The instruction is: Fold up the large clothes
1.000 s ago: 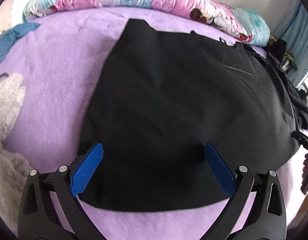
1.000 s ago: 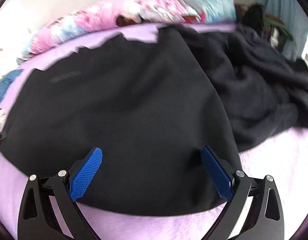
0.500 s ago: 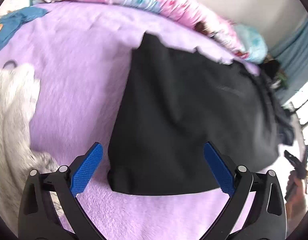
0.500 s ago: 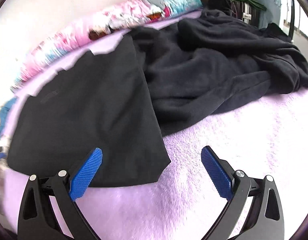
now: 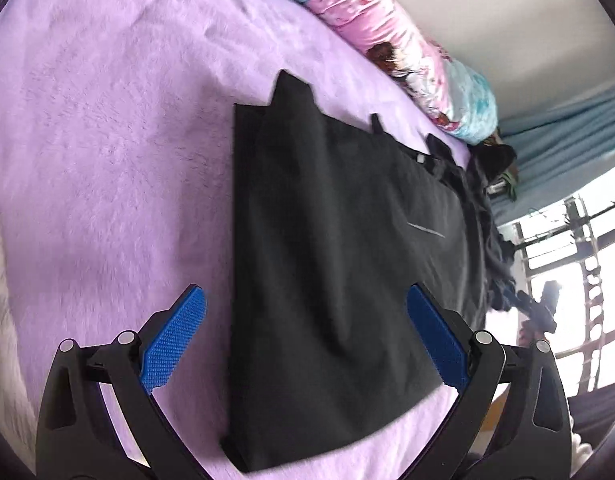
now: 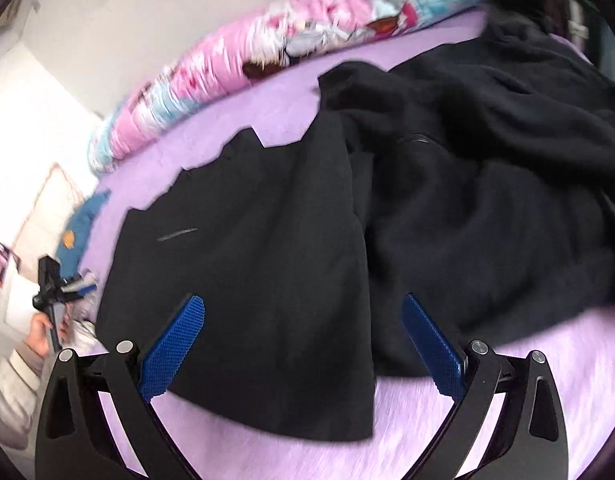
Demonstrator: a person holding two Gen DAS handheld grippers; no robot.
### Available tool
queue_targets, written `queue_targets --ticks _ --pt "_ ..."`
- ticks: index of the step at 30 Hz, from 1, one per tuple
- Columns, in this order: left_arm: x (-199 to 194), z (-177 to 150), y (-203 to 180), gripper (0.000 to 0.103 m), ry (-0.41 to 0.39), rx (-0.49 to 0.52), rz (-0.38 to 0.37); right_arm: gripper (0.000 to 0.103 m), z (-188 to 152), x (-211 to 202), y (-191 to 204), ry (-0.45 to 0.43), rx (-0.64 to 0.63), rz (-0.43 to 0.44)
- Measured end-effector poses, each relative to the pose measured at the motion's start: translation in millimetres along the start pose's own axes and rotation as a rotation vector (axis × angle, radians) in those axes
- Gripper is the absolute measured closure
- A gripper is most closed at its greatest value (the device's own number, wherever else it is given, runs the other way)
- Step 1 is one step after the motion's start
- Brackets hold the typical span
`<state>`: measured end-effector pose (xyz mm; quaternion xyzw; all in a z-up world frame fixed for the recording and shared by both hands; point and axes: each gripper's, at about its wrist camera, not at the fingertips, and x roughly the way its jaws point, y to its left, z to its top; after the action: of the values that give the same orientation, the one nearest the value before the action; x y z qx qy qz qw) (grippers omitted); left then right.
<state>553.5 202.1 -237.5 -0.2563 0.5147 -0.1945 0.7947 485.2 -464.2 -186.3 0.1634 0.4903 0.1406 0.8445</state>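
A folded black garment (image 5: 331, 264) lies flat on the purple fleece bed cover (image 5: 107, 140), with a thin pale mark on its upper layer. My left gripper (image 5: 307, 340) hovers open above its near end, nothing between the blue pads. In the right wrist view the same black garment (image 6: 247, 272) lies at the centre and left, and a crumpled dark fleece garment (image 6: 507, 200) lies heaped against its right edge. My right gripper (image 6: 303, 344) is open over the near right part of the folded piece, holding nothing.
A pink and blue patterned rolled quilt (image 6: 267, 56) runs along the wall at the back. A blue item (image 6: 81, 228) lies at the bed's left. A hand (image 6: 39, 336) holds the other gripper (image 6: 51, 292) there. A window with bars (image 5: 567, 272) is at the right.
Both cameras have swung and pulled back: the left view turned left to show more purple cover, the right view turned right to bring in the dark fleece heap. Both grippers stayed open.
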Motion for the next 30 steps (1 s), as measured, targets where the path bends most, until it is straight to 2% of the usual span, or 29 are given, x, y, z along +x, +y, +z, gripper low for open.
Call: queue_targets --ticks 2,6,9,11,16,22,24,27,30 --pt "8.5 4.8 6.4 0.006 0.006 0.006 -0.001 0.006 9.7 20.0 -0.8 0.022 -0.006 0.015" --pt "37.6 7.5 14.9 0.006 0.078 0.037 0.024 0.006 27.3 50.9 -14.4 0.026 0.009 0.01" --pt "56.9 6.0 14.2 0.006 0.109 0.09 0.054 0.006 24.6 72.5 -23.4 0.058 0.006 0.006" --pt "61.4 7.2 15.8 0.006 0.103 0.091 0.039 0.006 19.1 81.5 -30.4 0.057 0.001 0.01" --pt "56.2 2.0 13.9 0.006 0.082 0.102 -0.022 0.005 1.4 77.8 -34.5 -0.029 0.015 0.117" --pt "64.2 -11.1 -3.6 0.006 0.108 0.126 -0.085 0.005 -21.3 70.9 -11.8 -0.062 -0.062 0.107" --pt "70.7 -15.8 -10.3 0.006 0.127 0.151 -0.075 0.005 -25.3 72.9 -8.5 -0.053 -0.076 0.106" --pt "71.7 -14.2 -9.3 0.006 0.116 0.111 -0.114 0.005 -28.2 64.7 -5.7 -0.07 -0.08 0.115" --pt "72.8 -14.8 -8.5 0.006 0.117 0.112 -0.127 0.005 -31.8 53.8 10.8 -0.105 -0.154 0.056"
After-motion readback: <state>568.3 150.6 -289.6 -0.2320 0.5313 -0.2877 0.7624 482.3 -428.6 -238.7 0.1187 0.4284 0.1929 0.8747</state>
